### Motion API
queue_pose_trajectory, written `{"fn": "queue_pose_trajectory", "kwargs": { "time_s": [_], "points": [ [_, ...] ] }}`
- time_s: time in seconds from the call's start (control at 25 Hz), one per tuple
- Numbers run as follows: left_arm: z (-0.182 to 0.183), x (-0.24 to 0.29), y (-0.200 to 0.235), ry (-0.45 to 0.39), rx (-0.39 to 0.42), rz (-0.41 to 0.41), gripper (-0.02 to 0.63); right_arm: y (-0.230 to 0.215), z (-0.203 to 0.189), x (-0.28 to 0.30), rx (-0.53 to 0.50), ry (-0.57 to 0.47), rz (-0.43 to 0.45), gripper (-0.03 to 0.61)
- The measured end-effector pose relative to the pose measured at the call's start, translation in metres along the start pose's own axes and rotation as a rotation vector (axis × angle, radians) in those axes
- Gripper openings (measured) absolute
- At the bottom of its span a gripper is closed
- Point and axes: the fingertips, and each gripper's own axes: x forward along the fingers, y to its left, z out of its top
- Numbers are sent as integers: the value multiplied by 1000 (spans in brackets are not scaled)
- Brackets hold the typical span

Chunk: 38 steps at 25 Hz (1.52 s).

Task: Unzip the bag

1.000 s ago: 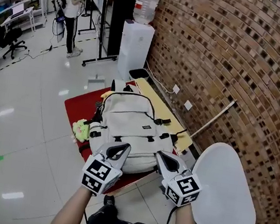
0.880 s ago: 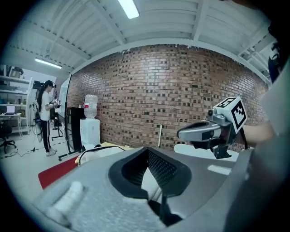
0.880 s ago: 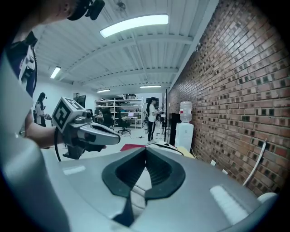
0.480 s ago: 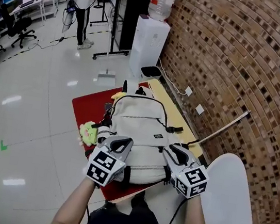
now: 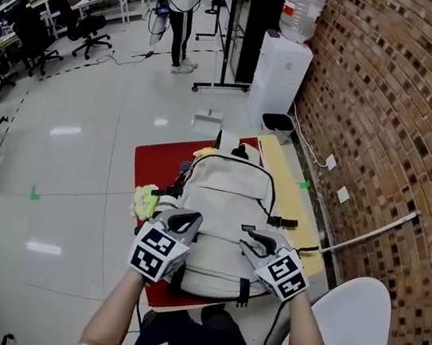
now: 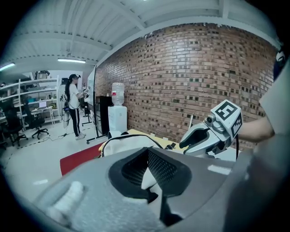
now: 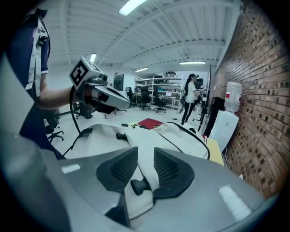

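Note:
A cream backpack (image 5: 226, 201) with black zips and straps lies flat on a red mat (image 5: 159, 161), its bottom end towards me. My left gripper (image 5: 186, 221) sits over the bag's near left corner with its jaws shut and nothing between them. In the left gripper view (image 6: 147, 154) the bag (image 6: 129, 141) lies beyond the pads. My right gripper (image 5: 258, 243) is over the near right part of the bag and its jaws are opening. In the right gripper view (image 7: 146, 156) the bag's cream fabric (image 7: 181, 136) shows in the gap, and the pads are not pressing on it.
A yellow-green soft toy (image 5: 146, 199) lies at the bag's left side. A yellow board (image 5: 282, 173) runs along the brick wall on the right. A white round seat (image 5: 341, 331) is at my right. A water dispenser (image 5: 280, 69) and a standing person (image 5: 181, 2) are farther off.
Both grippers have moved forward from the bag's near edge to over its bottom end. The head view has shifted so the bag sits more centred.

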Motion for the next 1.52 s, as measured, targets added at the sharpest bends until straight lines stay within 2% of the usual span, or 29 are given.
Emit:
{"fn": "queue_pose_trajectory", "kwargs": {
  "time_s": [0.16, 0.28, 0.36, 0.48, 0.56, 0.64, 0.72, 0.92, 1.04, 1.52],
  "points": [
    [-12, 3, -3, 52, -16, 39, 5, 5, -19, 25, -61, 76, 99, 137],
    [-19, 2, -2, 73, -28, 47, 5, 13, -36, 39, -139, 173, 161, 152],
    [-23, 3, -1, 81, -35, 44, 5, 14, -45, 46, -177, 233, 182, 152],
    [-30, 5, 4, 93, -49, 39, 5, 14, -50, 53, -220, 268, 204, 156],
    [-33, 6, 9, 95, -56, 37, 5, 12, -51, 56, -246, 288, 207, 132],
    [-34, 6, 12, 94, -62, 36, 5, 8, -53, 57, -268, 305, 192, 60],
    [-32, 5, 15, 88, -67, 37, 5, 0, -46, 54, -263, 300, 174, 50],
    [-33, 3, 22, 80, -80, 42, 5, -37, -12, 48, -206, 224, 108, 43],
    [-36, 4, 23, 85, -82, 37, 5, -64, 7, 49, -206, 201, 54, 43],
    [-34, 13, 32, 109, -95, 29, 5, -169, 49, 82, -160, 180, -109, 43]
  ]
}}
